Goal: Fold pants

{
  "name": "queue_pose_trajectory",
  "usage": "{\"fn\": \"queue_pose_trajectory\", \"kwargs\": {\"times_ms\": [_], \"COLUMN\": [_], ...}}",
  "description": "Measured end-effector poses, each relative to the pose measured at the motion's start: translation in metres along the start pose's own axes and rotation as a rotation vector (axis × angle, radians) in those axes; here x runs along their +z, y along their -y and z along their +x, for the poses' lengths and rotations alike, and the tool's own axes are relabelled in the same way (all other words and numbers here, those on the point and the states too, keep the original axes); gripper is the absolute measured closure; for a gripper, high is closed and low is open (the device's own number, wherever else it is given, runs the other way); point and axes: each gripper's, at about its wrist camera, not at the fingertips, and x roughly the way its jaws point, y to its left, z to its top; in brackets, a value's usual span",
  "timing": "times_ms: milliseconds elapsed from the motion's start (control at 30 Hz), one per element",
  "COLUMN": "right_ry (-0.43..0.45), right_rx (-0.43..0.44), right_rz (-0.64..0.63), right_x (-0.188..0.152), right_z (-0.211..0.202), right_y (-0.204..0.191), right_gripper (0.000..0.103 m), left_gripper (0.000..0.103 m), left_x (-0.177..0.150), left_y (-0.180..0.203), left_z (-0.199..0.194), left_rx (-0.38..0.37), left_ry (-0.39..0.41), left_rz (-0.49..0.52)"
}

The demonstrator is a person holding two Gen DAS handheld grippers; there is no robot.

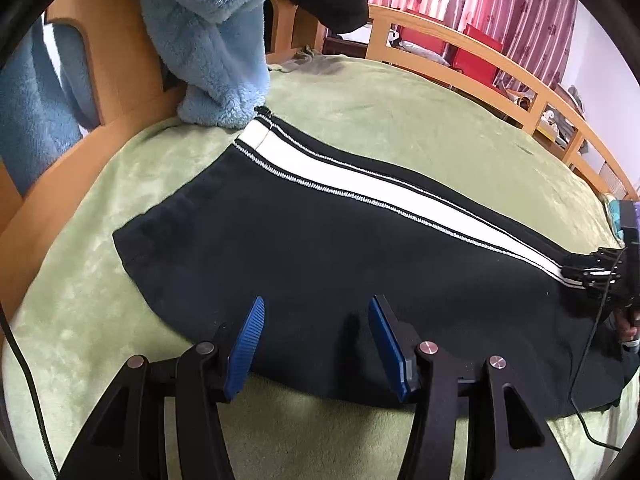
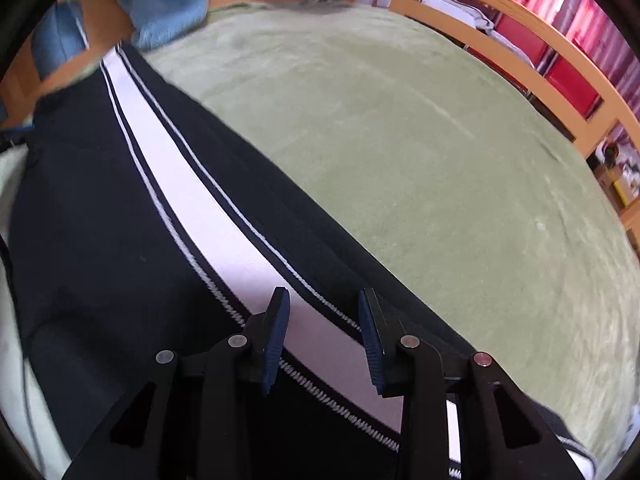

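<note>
- Left gripper [image 1: 316, 344]: blue-padded jaws spread wide, nothing between them; hovers at the near edge of the black fleece track pants with a white side stripe [image 1: 320, 248], likely lining up a pinch on that edge.
- Pants lie flat and lengthwise on the pale green plush bed cover [image 1: 400, 120], legs apparently stacked, so a crosswise fold looks next.
- Light blue fluffy garment [image 1: 208, 40] hangs over the wooden bed frame [image 1: 500, 64], its end touching the pants' far left corner; could snag.
- Right gripper [image 2: 324, 340]: jaws wide apart, holding nothing, straddling the white stripe [image 2: 224, 224] low over the cloth.
- Count: two grippers, one pair of pants, one blue garment.
</note>
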Motion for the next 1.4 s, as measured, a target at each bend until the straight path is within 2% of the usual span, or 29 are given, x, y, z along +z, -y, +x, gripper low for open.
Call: {"fn": "queue_pose_trajectory", "kwargs": {"times_ms": [167,300,400,500,600,633,667,767,900,1000,1067,1167,1233,1300,1333,1400], "right_ry": [0.023,-0.015,-0.055,-0.072,-0.068,-0.066,-0.057,-0.019,0.073,0.133,0.117,0.040,0.068,0.069,0.061,0.106], "right_rx": [-0.013,0.048,0.126,0.125,0.108,0.106,0.114,0.040,0.035,0.015,0.003,-0.023,-0.051,-0.075,-0.090,-0.085], "right_rz": [0.024,0.015,0.046,0.007,0.010,0.002,-0.024,-0.062,-0.001,0.009,0.019,0.003,0.038,0.074,0.099,0.179], "right_x": [0.010,0.014,0.015,0.012,0.016,0.017,0.017,0.017,0.024,0.033,0.038,0.034,0.028,0.027,0.027,0.017], "right_z": [0.006,0.018,0.017,0.019,0.024,0.025,0.024,0.016,-0.006,-0.020,-0.011,0.021,0.030,0.023,0.017,-0.006], "right_y": [0.007,0.014,0.024,0.021,0.021,0.020,0.016,0.006,0.018,0.025,0.027,0.022,0.019,0.021,0.023,0.026], "right_gripper": [0.068,0.068,0.068,0.068,0.081,0.094,0.099,0.100,0.100,0.100,0.100,0.098,0.093,0.079,0.072,0.068], "left_gripper": [0.051,0.051,0.051,0.051,0.051,0.051,0.051,0.051,0.051,0.051,0.051,0.051,0.051,0.051,0.049,0.040], "left_x": [-0.004,-0.006,-0.008,-0.009,-0.010,-0.010,-0.010,-0.009,-0.007,-0.006,-0.006,-0.006,-0.006,-0.006,-0.007,-0.008], "left_y": [-0.002,-0.002,-0.004,-0.004,-0.003,-0.002,-0.002,-0.001,-0.004,-0.010,-0.017,-0.029,-0.039,-0.048,-0.053,-0.065], "left_z": [0.000,0.001,-0.001,0.000,0.001,0.000,-0.001,-0.004,-0.012,-0.016,-0.015,-0.012,-0.011,-0.013,-0.015,-0.018], "left_rx": [-0.001,-0.008,-0.010,-0.016,-0.017,-0.021,-0.024,-0.022,0.001,0.013,0.031,0.071,0.090,0.092,0.106,0.134], "left_ry": [-0.006,-0.016,-0.016,-0.019,-0.022,-0.021,-0.020,-0.010,0.007,0.018,0.023,0.020,0.018,0.030,0.041,0.063], "left_rz": [0.006,0.008,0.009,0.007,0.003,0.001,-0.001,0.007,0.012,0.004,-0.015,-0.064,-0.105,-0.139,-0.159,-0.201]}}
